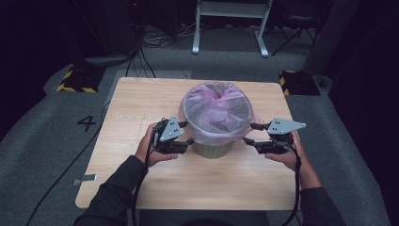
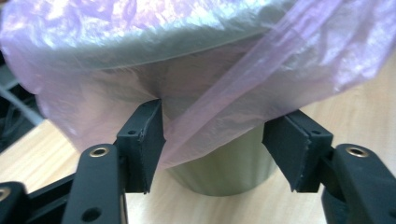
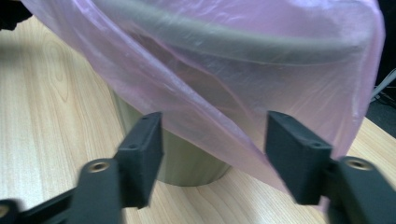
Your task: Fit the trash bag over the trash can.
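Note:
A grey-green waste bin (image 1: 214, 149) stands in the middle of the wooden table (image 1: 141, 99), lined with a thin pink plastic bag (image 1: 216, 110) whose edge hangs folded over the rim. My left gripper (image 1: 188, 133) is at the bin's left side and my right gripper (image 1: 249, 133) at its right side. In the left gripper view the jaws (image 2: 219, 140) stand apart around the bag's hanging skirt (image 2: 140, 46), above the bin wall (image 2: 224, 172). The right gripper (image 3: 215, 144) is likewise open, with the bag's loose edge (image 3: 233, 70) between its jaws and the bin (image 3: 187, 158) behind.
Bare tabletop lies around the bin on all sides. Beyond the far edge there is grey carpet with cables (image 1: 141, 52), a white desk frame (image 1: 230, 28) and two yellow-black striped blocks (image 1: 77, 80). A black cable trails off the table's left side.

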Motion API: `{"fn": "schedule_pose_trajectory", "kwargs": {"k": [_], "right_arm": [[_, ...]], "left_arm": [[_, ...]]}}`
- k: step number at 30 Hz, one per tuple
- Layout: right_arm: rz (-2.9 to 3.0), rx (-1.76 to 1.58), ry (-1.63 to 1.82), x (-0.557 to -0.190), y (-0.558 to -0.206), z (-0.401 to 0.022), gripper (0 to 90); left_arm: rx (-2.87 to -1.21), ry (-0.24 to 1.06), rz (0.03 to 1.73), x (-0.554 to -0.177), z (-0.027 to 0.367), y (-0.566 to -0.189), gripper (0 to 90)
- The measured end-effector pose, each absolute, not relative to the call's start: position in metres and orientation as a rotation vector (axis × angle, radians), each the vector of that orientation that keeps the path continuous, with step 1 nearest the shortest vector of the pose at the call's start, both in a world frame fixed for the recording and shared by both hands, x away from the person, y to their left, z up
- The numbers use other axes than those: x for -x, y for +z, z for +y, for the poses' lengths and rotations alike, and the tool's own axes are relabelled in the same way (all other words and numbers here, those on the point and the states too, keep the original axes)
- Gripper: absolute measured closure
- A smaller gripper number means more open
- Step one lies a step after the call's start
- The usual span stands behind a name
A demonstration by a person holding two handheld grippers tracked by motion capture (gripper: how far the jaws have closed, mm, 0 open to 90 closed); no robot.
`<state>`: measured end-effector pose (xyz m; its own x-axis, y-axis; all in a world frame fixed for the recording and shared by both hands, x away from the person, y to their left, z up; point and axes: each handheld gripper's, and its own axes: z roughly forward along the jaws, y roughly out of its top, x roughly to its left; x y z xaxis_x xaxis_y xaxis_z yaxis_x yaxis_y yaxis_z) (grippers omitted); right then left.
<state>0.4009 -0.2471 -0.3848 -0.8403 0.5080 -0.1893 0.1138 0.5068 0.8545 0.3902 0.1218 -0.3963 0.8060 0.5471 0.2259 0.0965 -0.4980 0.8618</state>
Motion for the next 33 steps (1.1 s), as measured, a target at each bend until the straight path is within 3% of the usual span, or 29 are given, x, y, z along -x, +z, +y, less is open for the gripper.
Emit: {"fn": "schedule_pose_trajectory", "kwargs": {"k": [6, 10, 12, 21, 33], "right_arm": [[2.356, -0.468, 1.249, -0.398, -0.391, -0.239, 77.2], [2.355, -0.439, 1.255, -0.394, -0.393, -0.236, 89.9], [2.350, -0.435, 1.263, -0.392, -0.393, -0.236, 90.0], [2.351, -0.405, 1.292, -0.381, -0.393, -0.239, 90.0], [2.484, -0.499, 1.185, -0.394, -0.430, -0.241, 90.0]], "left_arm": [[-2.037, 0.605, 0.484, -0.394, 0.127, -0.398, 68.5], [-2.059, 0.614, 0.458, -0.392, 0.126, -0.398, 84.8], [-2.067, 0.614, 0.433, -0.389, 0.125, -0.398, 88.7], [-2.074, 0.612, 0.382, -0.379, 0.130, -0.396, 90.0], [-2.166, 0.587, 0.421, -0.385, 0.135, -0.427, 90.0]]}}
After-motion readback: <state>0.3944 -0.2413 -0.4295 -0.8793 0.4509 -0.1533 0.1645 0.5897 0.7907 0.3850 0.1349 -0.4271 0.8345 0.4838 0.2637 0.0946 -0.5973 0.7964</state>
